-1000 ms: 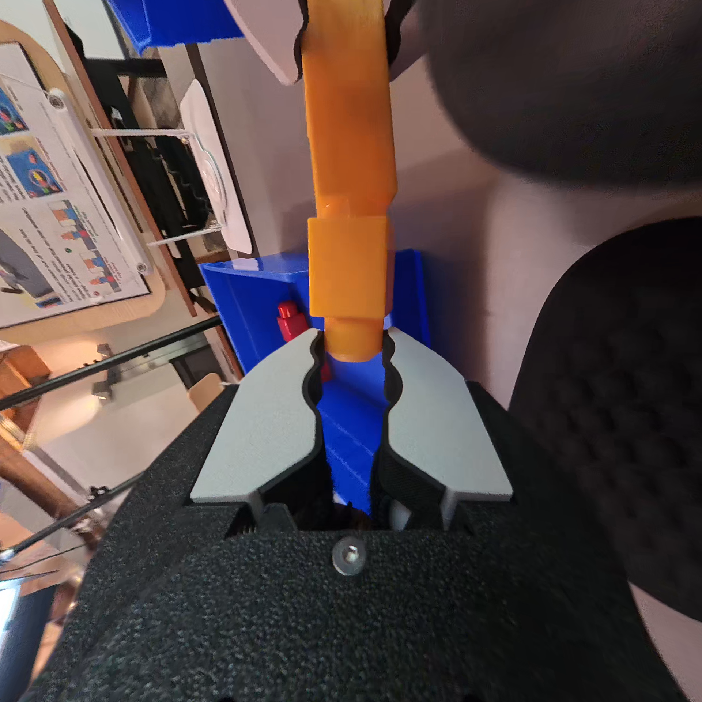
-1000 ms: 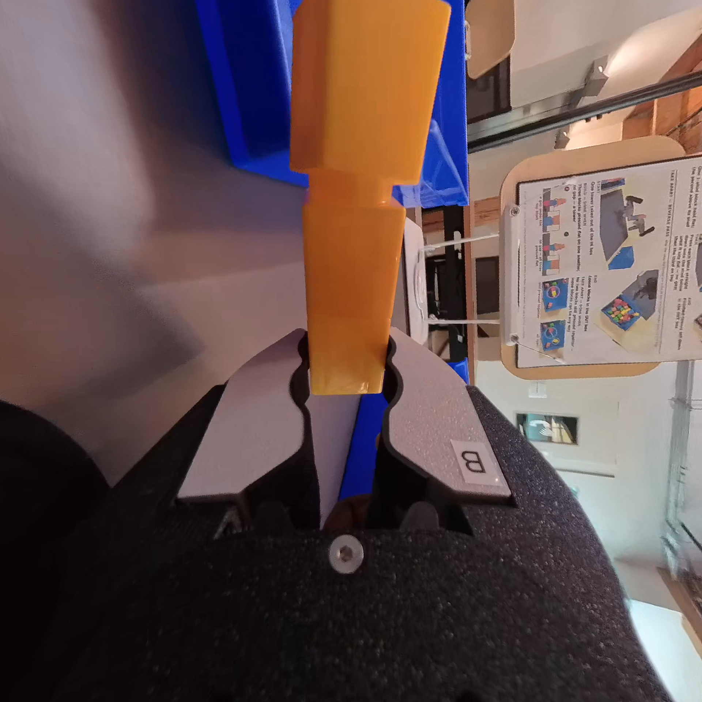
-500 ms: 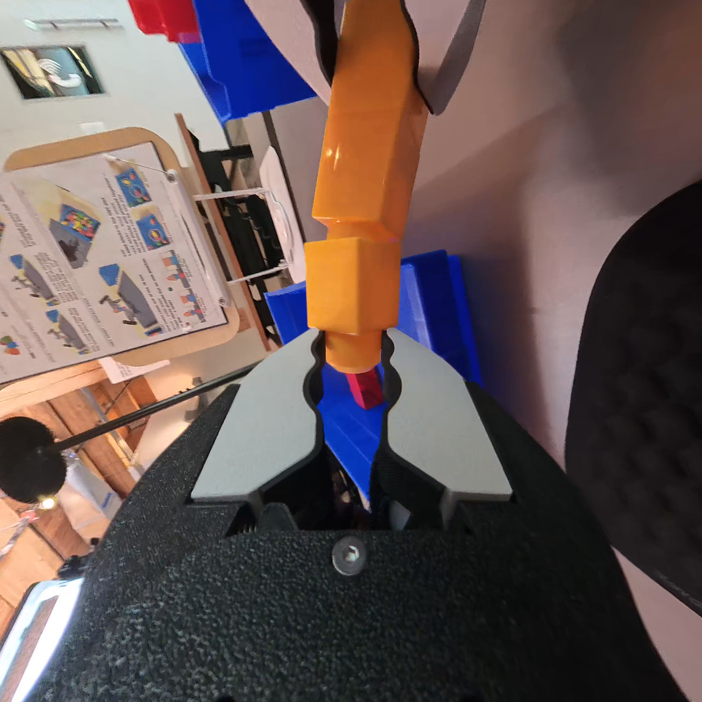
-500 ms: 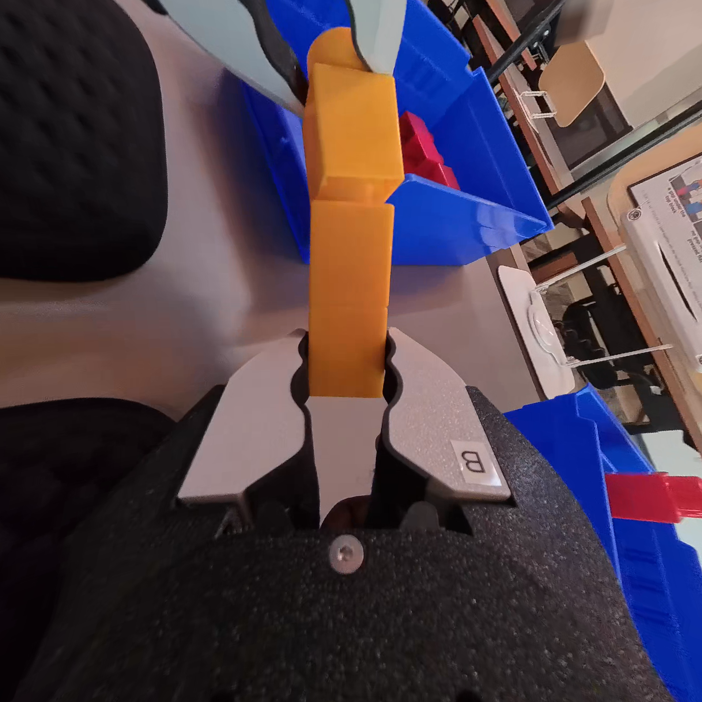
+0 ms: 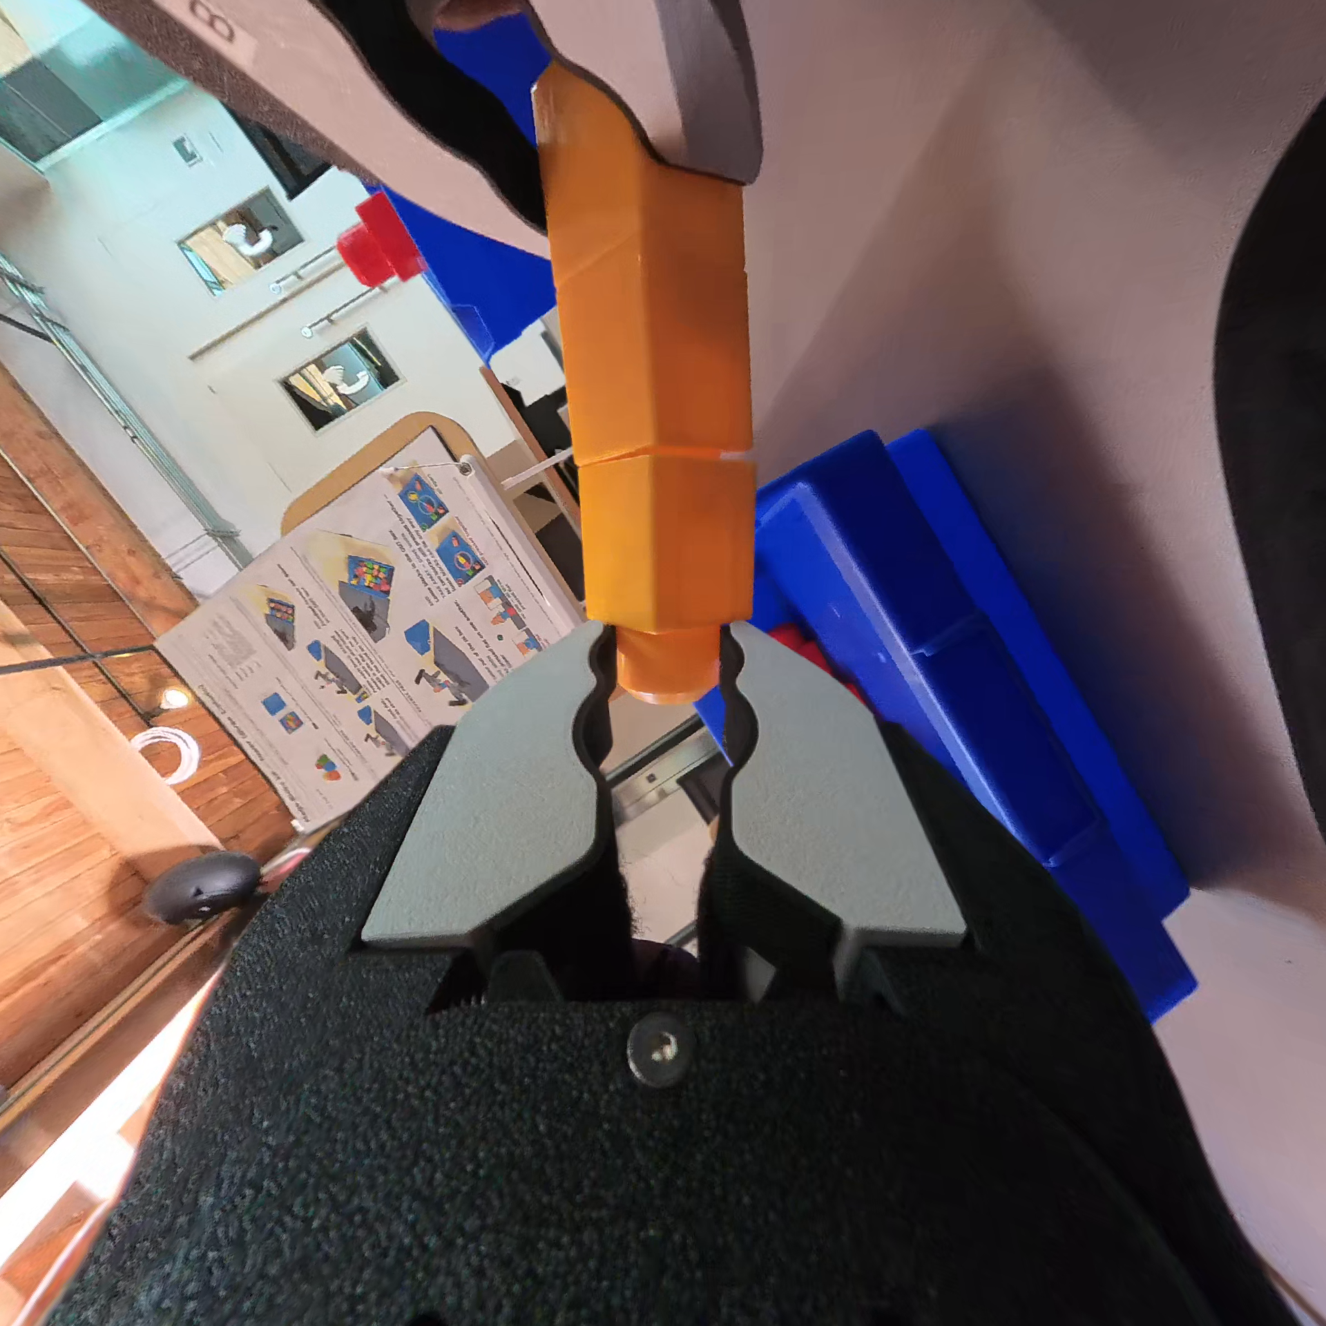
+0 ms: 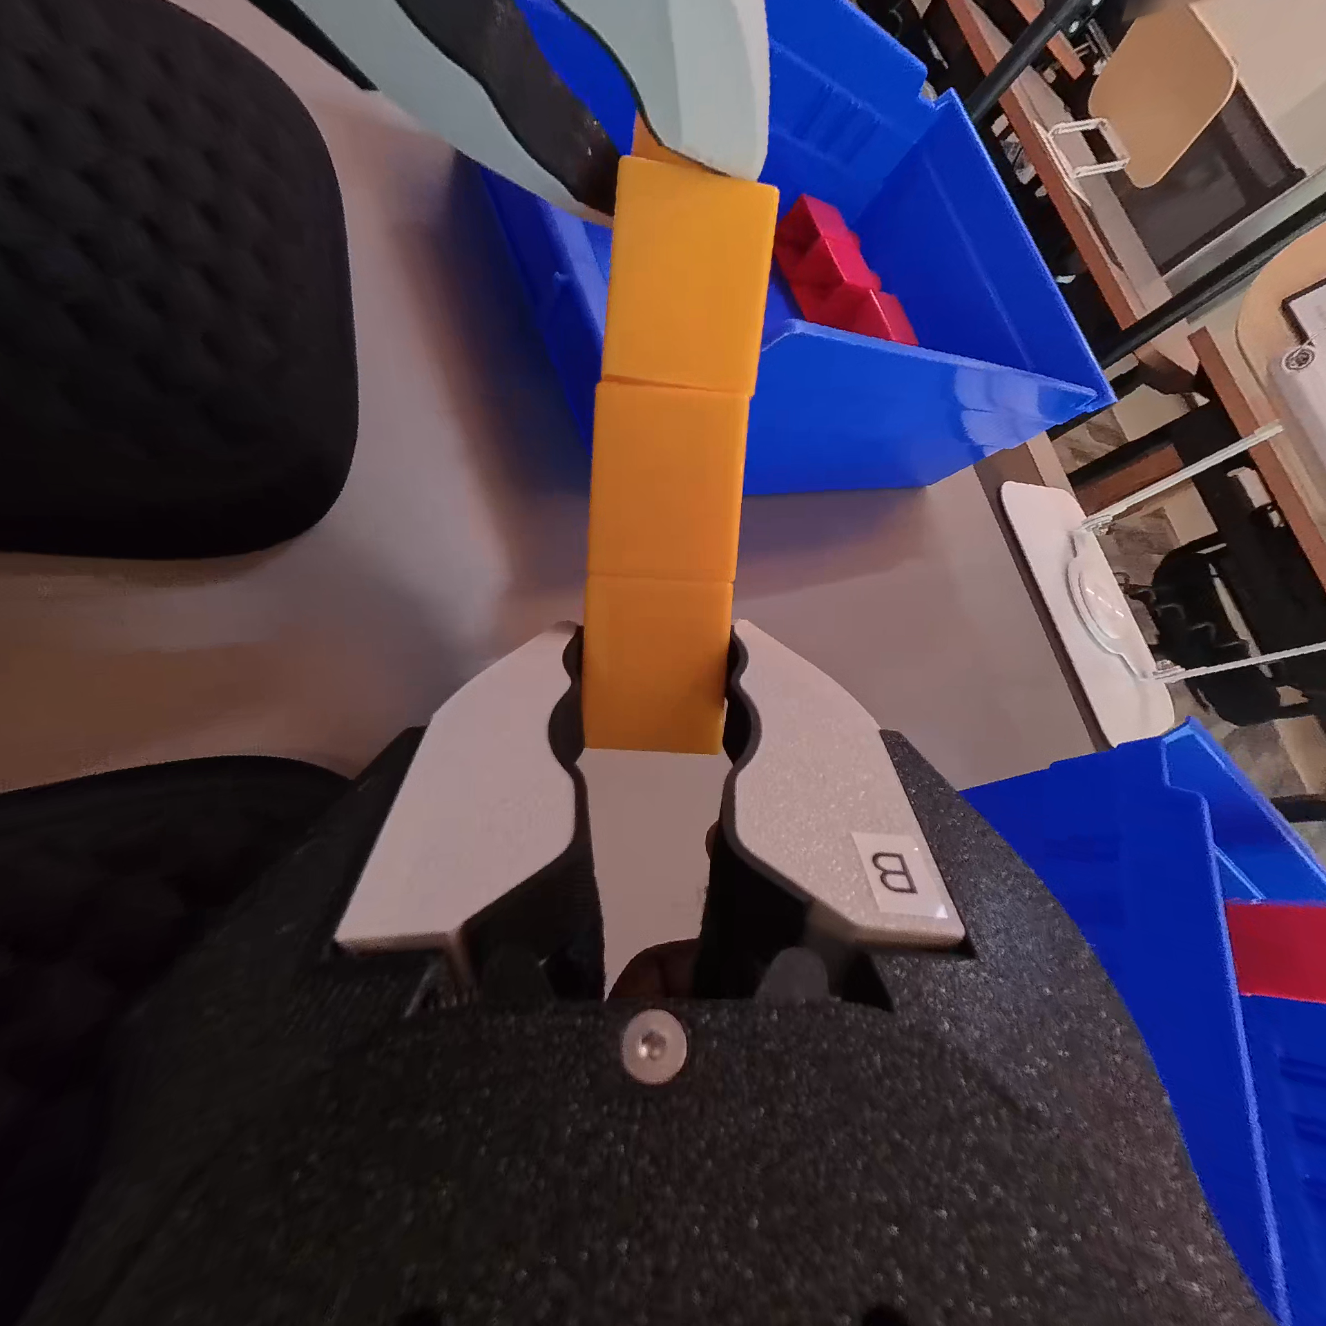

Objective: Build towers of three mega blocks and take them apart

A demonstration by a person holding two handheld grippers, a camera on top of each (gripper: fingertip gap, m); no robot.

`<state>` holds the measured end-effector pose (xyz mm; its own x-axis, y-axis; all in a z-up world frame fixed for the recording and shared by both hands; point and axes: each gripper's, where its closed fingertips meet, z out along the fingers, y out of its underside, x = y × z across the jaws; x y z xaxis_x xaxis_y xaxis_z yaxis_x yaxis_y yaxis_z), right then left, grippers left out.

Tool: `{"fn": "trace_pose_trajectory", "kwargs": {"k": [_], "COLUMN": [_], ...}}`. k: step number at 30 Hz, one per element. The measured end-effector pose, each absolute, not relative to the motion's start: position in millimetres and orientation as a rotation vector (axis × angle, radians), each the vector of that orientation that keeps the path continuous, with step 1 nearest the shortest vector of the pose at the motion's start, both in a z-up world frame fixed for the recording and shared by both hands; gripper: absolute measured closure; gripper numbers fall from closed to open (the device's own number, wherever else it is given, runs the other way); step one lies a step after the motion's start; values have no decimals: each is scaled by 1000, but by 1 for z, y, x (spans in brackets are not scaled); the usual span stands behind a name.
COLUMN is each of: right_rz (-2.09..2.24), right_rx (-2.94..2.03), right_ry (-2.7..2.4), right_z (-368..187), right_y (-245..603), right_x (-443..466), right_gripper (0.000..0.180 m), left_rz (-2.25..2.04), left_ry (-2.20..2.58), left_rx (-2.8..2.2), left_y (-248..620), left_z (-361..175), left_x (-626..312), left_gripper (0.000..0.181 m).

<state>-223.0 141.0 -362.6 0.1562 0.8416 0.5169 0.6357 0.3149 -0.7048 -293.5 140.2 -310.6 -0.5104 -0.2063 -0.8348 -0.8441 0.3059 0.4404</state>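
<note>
A tower of three orange mega blocks point(image 6: 671, 445) is held in the air between both grippers. My right gripper point(image 6: 653, 689) is shut on the block at one end. My left gripper point(image 5: 667, 664) is shut on the round stud of the block at the other end point(image 5: 664, 545). The blocks sit flush, with thin seams between them. In the left wrist view the right gripper's grey fingers point(image 5: 707, 86) cover the far end of the tower. In the right wrist view the left gripper's fingers point(image 6: 689, 79) cover the other end.
A blue bin point(image 6: 925, 402) with red blocks point(image 6: 839, 280) stands behind the tower. A second blue bin point(image 6: 1177, 933) with a red block point(image 6: 1277, 958) is at the right. Black padded mats point(image 6: 158, 273) lie on the grey table point(image 6: 445, 631). An instruction board point(image 5: 373, 631) stands beyond. About 9 centimetres separates my left fingertips from my right.
The gap between the end block and the other two has closed, so the three blocks now sit flush in a straight line. Both grippers have turned with the tower.
</note>
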Motion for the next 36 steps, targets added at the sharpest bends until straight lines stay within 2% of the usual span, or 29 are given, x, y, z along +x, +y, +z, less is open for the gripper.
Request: {"fn": "trace_pose_trajectory", "kwargs": {"k": [13, 14, 17, 19, 22, 23, 25, 27, 29, 34, 36], "right_rz": [320, 330, 362, 387, 425, 412, 393, 362, 310, 287, 208], "right_rx": [-1433, -1424, -1445, -1452, -1385, -1355, -1305, -1265, -1243, -1213, -1183], "right_ry": [-1463, -1426, -1306, -1241, -1167, -1163, -1155, -1157, -1176, -1165, -1116], "right_z": [-354, -348, -337, -332, -315, -311, -303, -299, -299, -298, -290], "right_y": [147, 150, 160, 164, 160, 157, 152, 147, 147, 146, 151], "right_x": [-220, -220, -214, -211, -218, -220, -224, -226, -227, -231, -228], "right_gripper": [144, 144, 144, 144, 144, 144, 144, 144, 144, 144, 131], "left_rz": [1249, 1157, 730, 268, -624, -800, -894, -933, -1006, -1149, -1191], "left_ry": [1773, 1675, 1286, 1008, 602, 505, 404, 359, 336, 209, 147], "left_rx": [-854, -913, -1267, -1476, -1570, -1586, -1621, -1568, -1493, -1451, -1435], "left_y": [147, 149, 153, 149, 137, 138, 149, 153, 149, 148, 149], "left_z": [-292, -280, -243, -236, -238, -243, -259, -259, -250, -251, -252], "left_x": [-286, -287, -303, -301, -264, -256, -251, -248, -245, -252, -255], "left_gripper": [153, 151, 128, 112, 103, 102, 104, 116, 141, 144, 144]}}
